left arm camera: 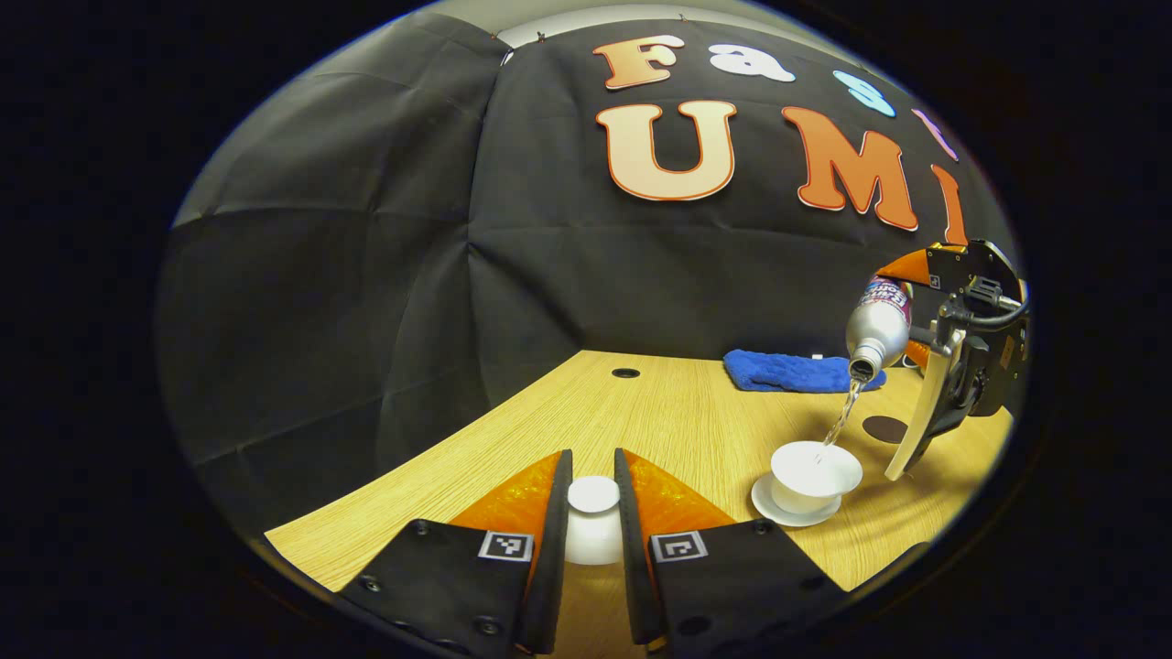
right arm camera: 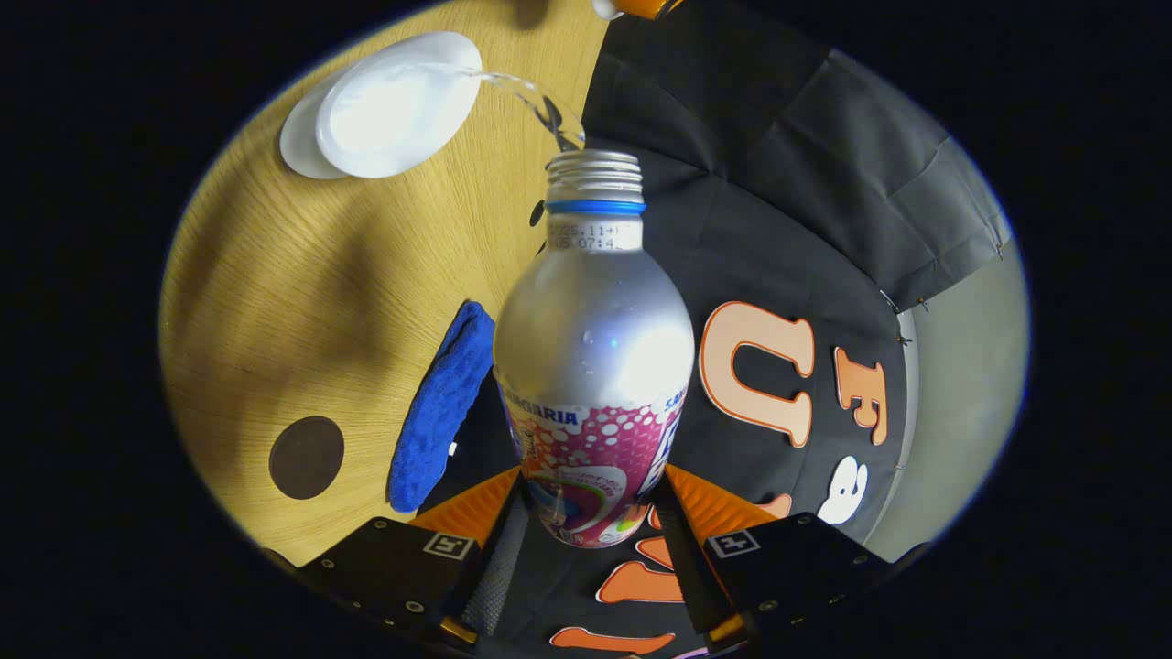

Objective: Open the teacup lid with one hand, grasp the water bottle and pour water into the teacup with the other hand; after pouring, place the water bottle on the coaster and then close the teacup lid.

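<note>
left gripper (left arm camera: 593,499): fingers pressed on the teacup lid from both sides, low at the near edge of the table, left of the teacup
teacup lid (left arm camera: 593,517): white, knob on top, clamped between the left gripper's 2 fingers, well apart from the teacup
table (left arm camera: 659,412): light wood grain, small dark hole near the back, behind and left of the teacup
teacup (left arm camera: 815,474): white, open, sitting on the saucer; in the right gripper view it is at the top left (right arm camera: 398,102)
saucer (left arm camera: 769,508): white, under the teacup, rim showing on its left side
water stream (left arm camera: 844,416): thin arc from the bottle mouth into the teacup; in the right gripper view (right arm camera: 526,91)
blue cloth (left arm camera: 792,371): folded on the table, behind the teacup
water bottle (left arm camera: 877,329): silver with a pink label, tipped mouth down above and right of the teacup; cap off, bare thread (right arm camera: 593,311)
coaster (left arm camera: 884,428): dark round disc flat on the table, just right of the teacup, bare
right gripper (right arm camera: 591,526): both fingers clamped on the bottle's lower labelled body; seen from the left gripper view (left arm camera: 961,366) right of the teacup, raised over the table
</note>
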`<state>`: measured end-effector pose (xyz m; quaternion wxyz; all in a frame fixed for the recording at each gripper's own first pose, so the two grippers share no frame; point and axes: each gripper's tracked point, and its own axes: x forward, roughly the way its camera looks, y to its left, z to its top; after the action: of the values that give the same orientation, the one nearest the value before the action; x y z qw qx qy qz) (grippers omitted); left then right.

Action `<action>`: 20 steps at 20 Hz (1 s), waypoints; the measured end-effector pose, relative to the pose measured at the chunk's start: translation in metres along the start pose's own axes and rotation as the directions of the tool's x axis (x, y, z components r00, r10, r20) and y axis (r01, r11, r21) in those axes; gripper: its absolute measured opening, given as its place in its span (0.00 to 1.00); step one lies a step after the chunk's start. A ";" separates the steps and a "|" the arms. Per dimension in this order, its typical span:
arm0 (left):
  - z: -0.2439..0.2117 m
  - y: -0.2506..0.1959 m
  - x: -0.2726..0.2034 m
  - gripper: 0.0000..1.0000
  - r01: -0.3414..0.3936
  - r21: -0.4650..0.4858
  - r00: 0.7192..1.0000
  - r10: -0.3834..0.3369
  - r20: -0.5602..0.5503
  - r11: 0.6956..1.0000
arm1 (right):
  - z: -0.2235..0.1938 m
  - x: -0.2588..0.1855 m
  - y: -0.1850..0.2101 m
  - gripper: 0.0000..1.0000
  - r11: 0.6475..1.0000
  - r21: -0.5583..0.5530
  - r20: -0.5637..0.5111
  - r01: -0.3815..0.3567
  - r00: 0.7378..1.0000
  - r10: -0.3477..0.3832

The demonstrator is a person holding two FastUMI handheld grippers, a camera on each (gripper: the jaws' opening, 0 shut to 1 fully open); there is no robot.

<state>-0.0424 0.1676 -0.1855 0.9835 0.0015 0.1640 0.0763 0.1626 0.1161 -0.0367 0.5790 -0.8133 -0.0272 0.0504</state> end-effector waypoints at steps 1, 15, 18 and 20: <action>0.002 0.000 -0.001 0.33 0.000 0.002 1.000 0.000 0.003 1.000 | 0.000 0.001 -0.003 0.77 1.000 -0.010 0.002 0.008 1.000 -0.008; 0.007 -0.001 -0.006 0.33 0.007 -0.003 1.000 -0.007 0.016 1.000 | -0.006 0.008 -0.027 0.77 0.993 -0.092 0.024 0.075 0.997 -0.073; 0.005 0.000 -0.005 0.33 0.004 -0.003 1.000 -0.004 0.014 1.000 | 0.001 0.009 -0.021 0.77 0.991 -0.118 0.047 0.064 0.997 -0.059; 0.005 0.000 -0.005 0.33 0.005 -0.004 1.000 -0.005 0.011 1.000 | 0.006 0.009 -0.018 0.77 0.989 -0.135 0.059 0.059 0.997 -0.052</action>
<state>-0.0455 0.1674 -0.1794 0.9846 -0.0005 0.1583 0.0743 0.1714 0.1287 -0.0217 0.5220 -0.8484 -0.0691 0.0546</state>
